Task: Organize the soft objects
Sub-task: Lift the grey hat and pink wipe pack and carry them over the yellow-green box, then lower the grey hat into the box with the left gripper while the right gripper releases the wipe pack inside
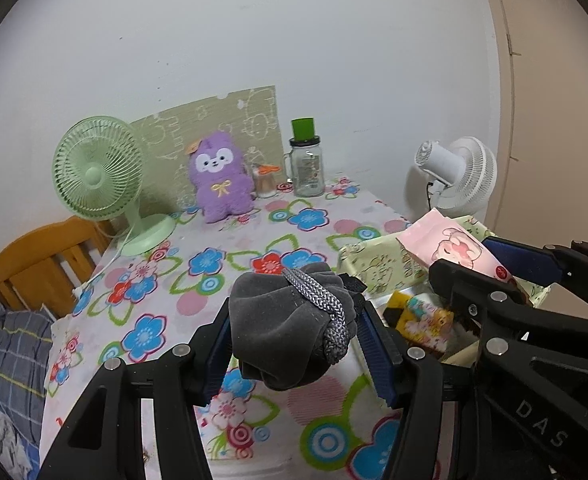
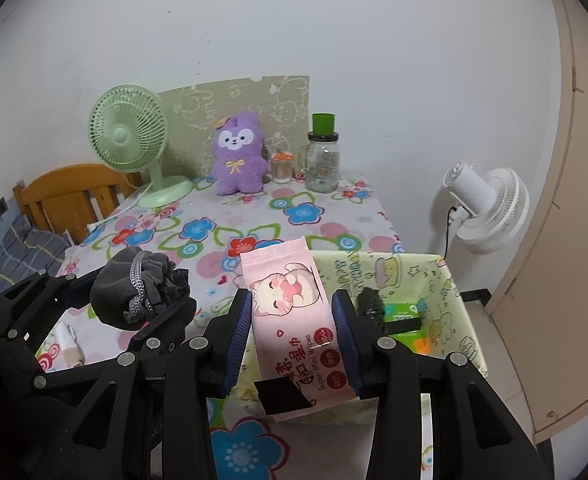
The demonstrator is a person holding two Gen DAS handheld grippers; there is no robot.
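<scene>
My left gripper (image 1: 294, 328) is shut on a grey velvet drawstring pouch (image 1: 290, 320) with a braided cord, held above the flowered tablecloth (image 1: 214, 264). The pouch also shows in the right wrist view (image 2: 138, 284). My right gripper (image 2: 292, 332) is shut on a pink pack of wet wipes (image 2: 290, 312) with a cat picture, held over the near edge of a pale green fabric storage box (image 2: 453, 300). The pack also shows in the left wrist view (image 1: 453, 248). A purple plush toy (image 1: 222, 176) sits at the back of the table.
A green desk fan (image 1: 98, 176) stands back left, a glass jar with a green lid (image 1: 305, 164) and a small jar (image 1: 266, 182) back centre. A white fan (image 2: 485, 204) stands right of the table. The box (image 1: 377, 264) holds several small items. A wooden chair (image 1: 42, 260) is left.
</scene>
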